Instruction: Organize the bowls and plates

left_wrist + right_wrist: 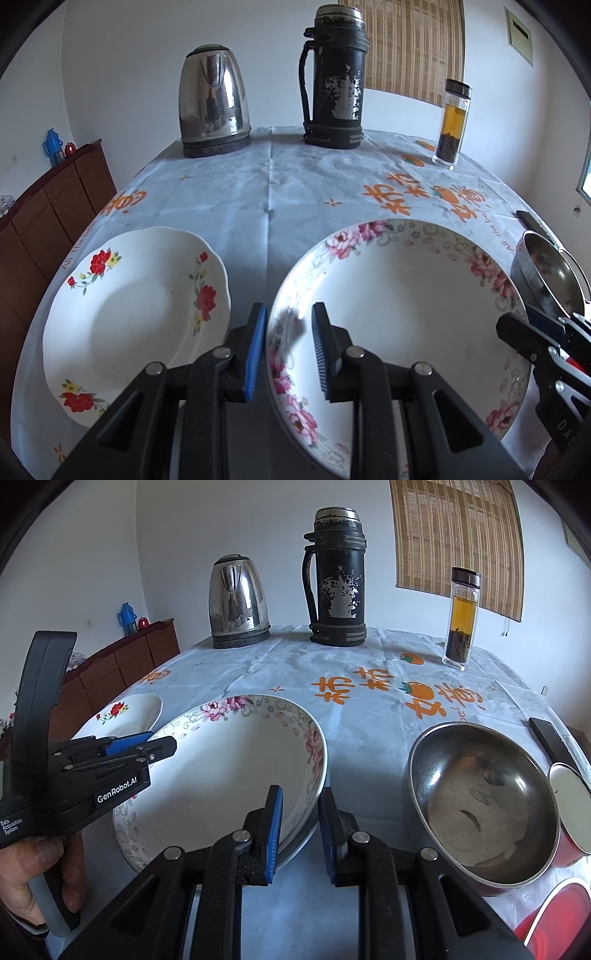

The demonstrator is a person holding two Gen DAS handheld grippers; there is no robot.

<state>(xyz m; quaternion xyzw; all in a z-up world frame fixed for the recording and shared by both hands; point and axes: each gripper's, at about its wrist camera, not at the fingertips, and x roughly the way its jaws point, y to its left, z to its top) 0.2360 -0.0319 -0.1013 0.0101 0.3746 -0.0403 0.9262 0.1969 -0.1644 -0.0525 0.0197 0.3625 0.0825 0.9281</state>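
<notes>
In the left wrist view, our left claw (288, 347) reaches forward low over the table (258, 184), its blue pads (256, 354) spread, one either side of the near left rim of the pink-flowered plate (399, 295); we cannot tell whether either pad touches it. Just left of that plate lies the red-flowered plate (136, 314), apart from it. At the right edge our right claw (532, 336) comes in over the pink plate's right rim, with the steel bowl (550, 273) beyond it. A kettle (212, 99), a black flask (334, 77) and a tea bottle (452, 125) stand at the far side.

In the right wrist view, the right claw (301, 834) points forward, spread, with the pink-flowered plate's (221, 768) near right rim between its pads, no contact visible. The steel bowl (484, 808) sits to the right, apart from the plate. At left a hand (33, 878) holds the left claw's (155, 747) handle, its tips at the plate's left rim. The red-flowered plate (125, 712) lies far left.
</notes>
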